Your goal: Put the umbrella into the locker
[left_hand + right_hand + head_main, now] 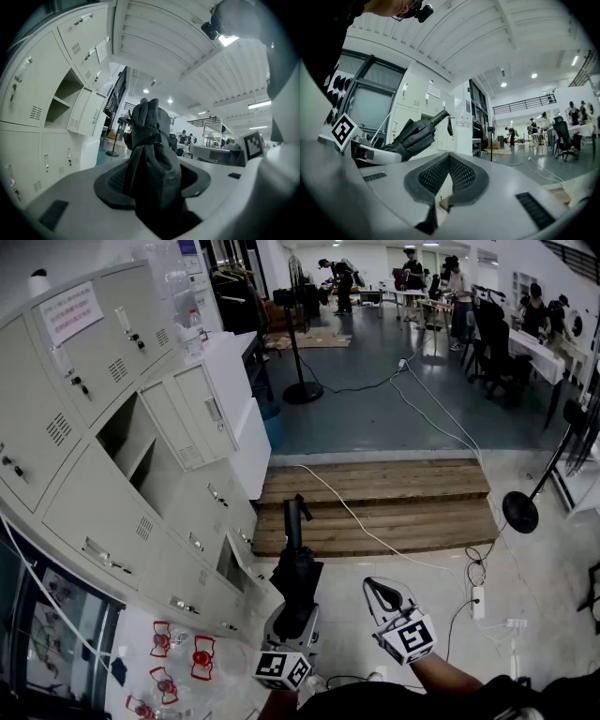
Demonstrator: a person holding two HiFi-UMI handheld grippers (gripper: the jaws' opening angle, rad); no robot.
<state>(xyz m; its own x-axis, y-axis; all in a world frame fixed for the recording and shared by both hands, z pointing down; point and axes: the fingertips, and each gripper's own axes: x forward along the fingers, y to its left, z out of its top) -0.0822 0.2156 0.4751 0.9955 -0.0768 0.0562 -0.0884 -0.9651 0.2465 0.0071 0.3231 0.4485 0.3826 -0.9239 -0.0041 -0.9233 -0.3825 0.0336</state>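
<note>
A folded black umbrella (296, 563) juts forward from my left gripper (297, 604), handle (292, 517) ahead. In the left gripper view both pads press on the umbrella's bunched fabric (152, 154), so the left gripper (151, 183) is shut on it. The grey locker bank (89, 474) runs along the left; one compartment (131, 442) stands open, its door (197, 413) swung out, and shows again as the open compartment (58, 101). My right gripper (377, 587) floats to the umbrella's right, shut and empty (449, 158). The right gripper view also catches the umbrella (417, 133).
A low wooden platform (375, 507) lies ahead, crossed by a white cable (375, 538). A power strip (478, 601) and a black stand base (518, 512) are at the right. A pole stand (302, 390) rises farther off. People work at tables at the back. A small lower locker door (239, 563) hangs ajar.
</note>
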